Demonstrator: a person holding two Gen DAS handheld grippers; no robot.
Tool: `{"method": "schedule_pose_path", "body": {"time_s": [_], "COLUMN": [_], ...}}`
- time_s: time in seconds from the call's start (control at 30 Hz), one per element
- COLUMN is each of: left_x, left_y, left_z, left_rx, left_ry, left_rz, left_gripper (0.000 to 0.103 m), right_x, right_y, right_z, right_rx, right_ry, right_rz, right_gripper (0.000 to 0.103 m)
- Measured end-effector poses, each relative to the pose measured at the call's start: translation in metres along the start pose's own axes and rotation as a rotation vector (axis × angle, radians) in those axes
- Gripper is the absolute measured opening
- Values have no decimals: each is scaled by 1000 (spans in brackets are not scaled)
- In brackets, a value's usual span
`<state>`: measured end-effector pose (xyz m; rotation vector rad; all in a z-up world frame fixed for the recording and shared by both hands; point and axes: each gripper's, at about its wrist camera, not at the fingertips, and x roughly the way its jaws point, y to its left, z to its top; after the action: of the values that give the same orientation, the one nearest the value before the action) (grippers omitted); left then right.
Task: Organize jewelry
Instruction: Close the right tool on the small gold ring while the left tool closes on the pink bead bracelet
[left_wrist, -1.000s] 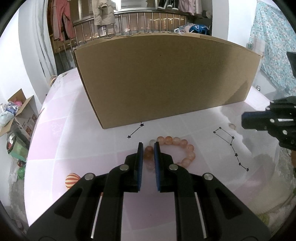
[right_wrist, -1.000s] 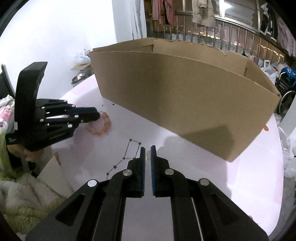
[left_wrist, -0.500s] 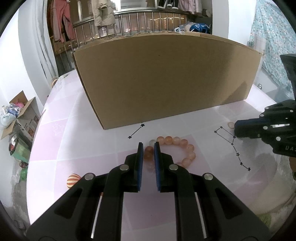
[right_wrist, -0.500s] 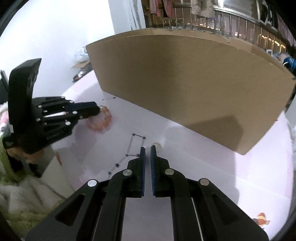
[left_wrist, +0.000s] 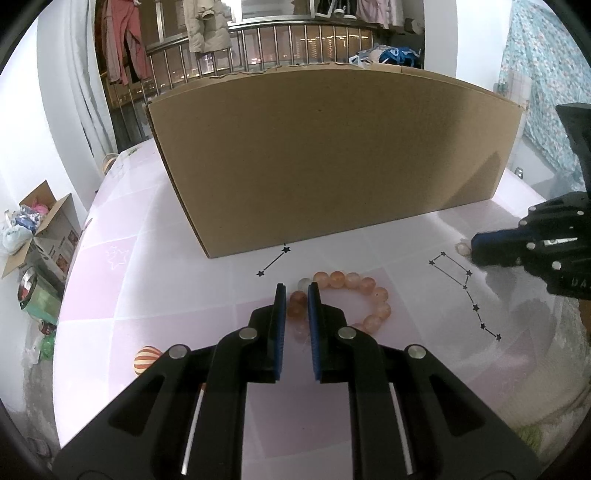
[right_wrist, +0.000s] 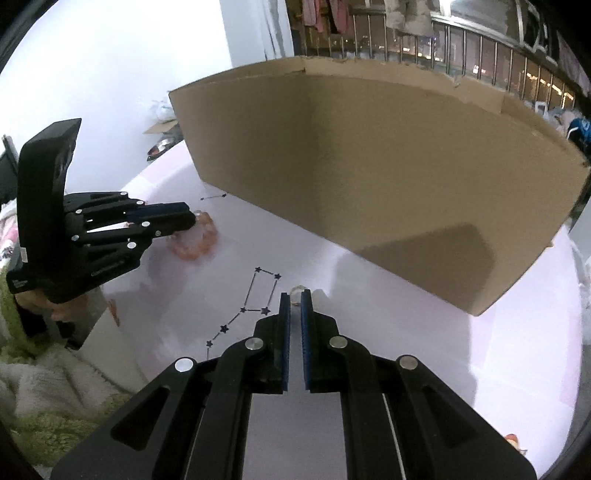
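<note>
We clamp the left claw (left_wrist: 296, 295) on the bead bracelet (left_wrist: 352, 301), lying on the surface (left_wrist: 155, 295) before the cardboard box (left_wrist: 332, 155). Beads roll; grip across one. The right claw (right_wrist: 294, 299) pinches a small ring (right_wrist: 296, 291), probably light.

The cardboard box (left_wrist: 332, 158) is plain brown. In front of it, the tabletop (left_wrist: 147, 295) shows pale pink and white squares with black star-and-line patterns (left_wrist: 465, 291). The bead bracelet (left_wrist: 354, 295) near the box is translucent orange-pink with one clear bead. Both grippers are black with blue pads (left_wrist: 280, 325).
</note>
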<state>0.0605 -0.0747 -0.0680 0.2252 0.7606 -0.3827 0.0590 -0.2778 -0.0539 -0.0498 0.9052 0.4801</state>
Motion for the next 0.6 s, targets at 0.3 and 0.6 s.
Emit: {"method": "schedule_pose_path", "body": {"time_s": [0.3, 0.6], "left_x": [0, 0], "left_y": [-2, -3], "left_z": [0, -1], "left_rx": [4, 8], "left_ry": [-1, -6], "left_rz": [0, -2], "left_gripper": [11, 11], "right_x": [-11, 1], "right_y": [13, 13], "right_z": [2, 15], "right_rx": [-73, -250], "right_ry": [-47, -9], "right_rz": [3, -28], "right_gripper": [33, 34]}}
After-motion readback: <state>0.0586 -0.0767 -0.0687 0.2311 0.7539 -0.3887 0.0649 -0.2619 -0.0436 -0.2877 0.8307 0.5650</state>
